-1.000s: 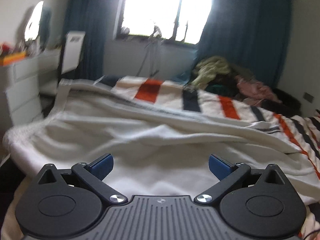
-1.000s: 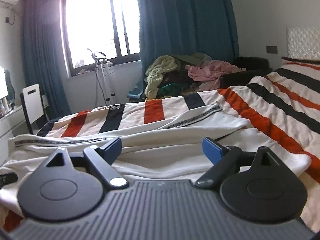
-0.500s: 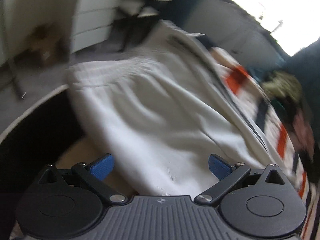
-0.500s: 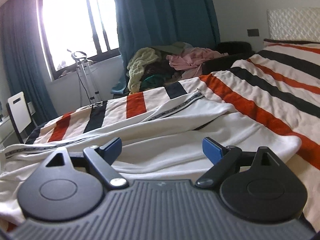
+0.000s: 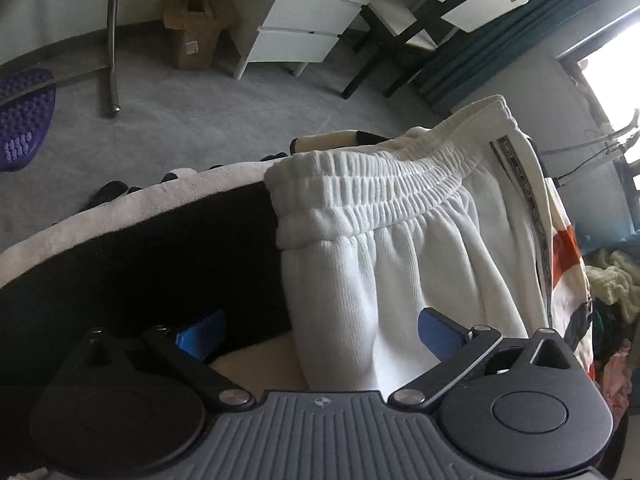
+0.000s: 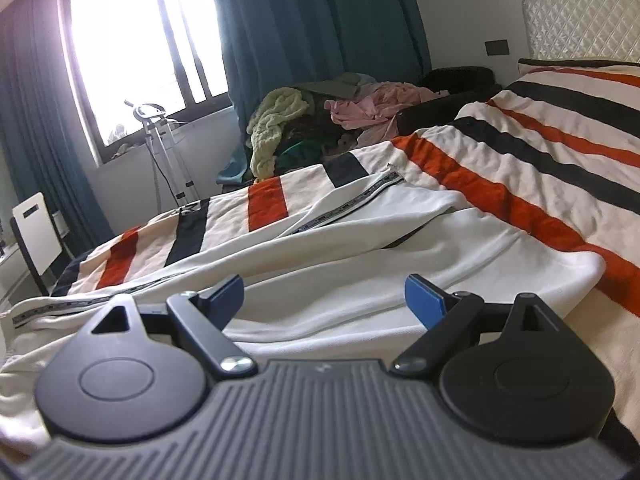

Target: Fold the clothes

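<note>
On the striped orange, black and cream bed blanket (image 6: pixel 540 184), soft white fleece trousers (image 5: pixel 400 264) lie limp; both the left gripper (image 5: pixel 320 334) and the right gripper (image 6: pixel 324 298) gape empty, so the thick elastic waistband (image 5: pixel 384 184) ahead probably offers the firmest hold.

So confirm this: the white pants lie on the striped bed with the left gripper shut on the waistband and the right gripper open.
Not quite. The left gripper is open too, its jaws apart short of the waistband, as the left wrist view shows. The pants do lie on the bed, and the right gripper is open.
</note>
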